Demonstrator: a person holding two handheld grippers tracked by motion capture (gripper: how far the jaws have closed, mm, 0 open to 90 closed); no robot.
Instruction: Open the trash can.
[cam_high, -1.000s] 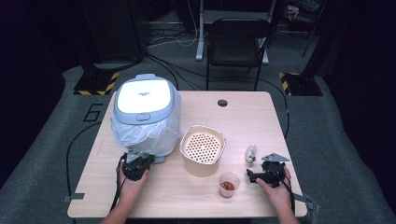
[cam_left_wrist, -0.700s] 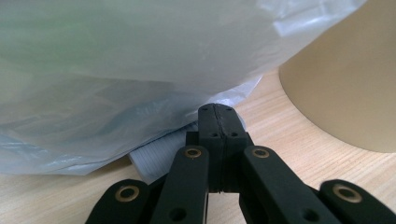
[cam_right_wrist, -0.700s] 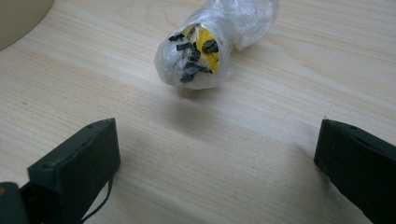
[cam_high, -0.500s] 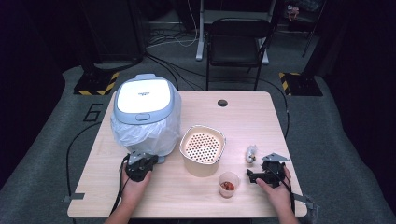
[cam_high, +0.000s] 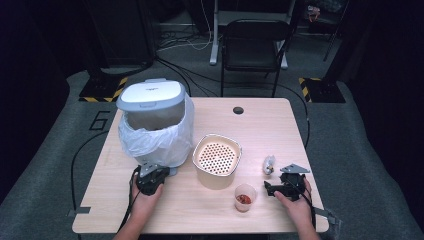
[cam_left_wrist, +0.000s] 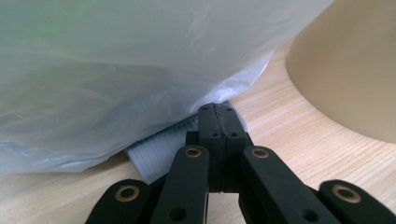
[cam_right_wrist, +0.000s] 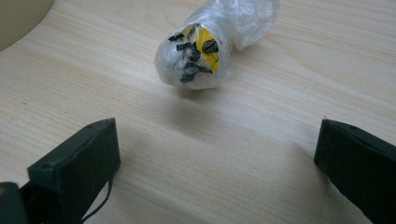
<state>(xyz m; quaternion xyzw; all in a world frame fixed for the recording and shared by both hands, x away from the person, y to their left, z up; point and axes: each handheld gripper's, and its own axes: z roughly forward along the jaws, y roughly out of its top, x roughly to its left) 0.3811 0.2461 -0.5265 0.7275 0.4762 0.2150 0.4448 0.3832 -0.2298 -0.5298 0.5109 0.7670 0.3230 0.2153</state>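
A grey bin lined with a white plastic bag stands at the table's left, its lid tilted up. My left gripper is shut with nothing held, and its tips rest on the grey ribbed pedal at the bin's foot. Near the front right, my right gripper rests open on the table. A small plastic-wrapped bundle with yellow and black bits inside lies just beyond its jaws, apart from them.
A beige tub with a perforated insert stands mid-table, close to the bin's right. A small clear cup holding something red sits near the front edge, left of my right gripper. A black chair stands beyond the table.
The bin lid, flat before, has swung up. My left gripper has edged slightly toward the bin's foot. The right gripper has not moved.
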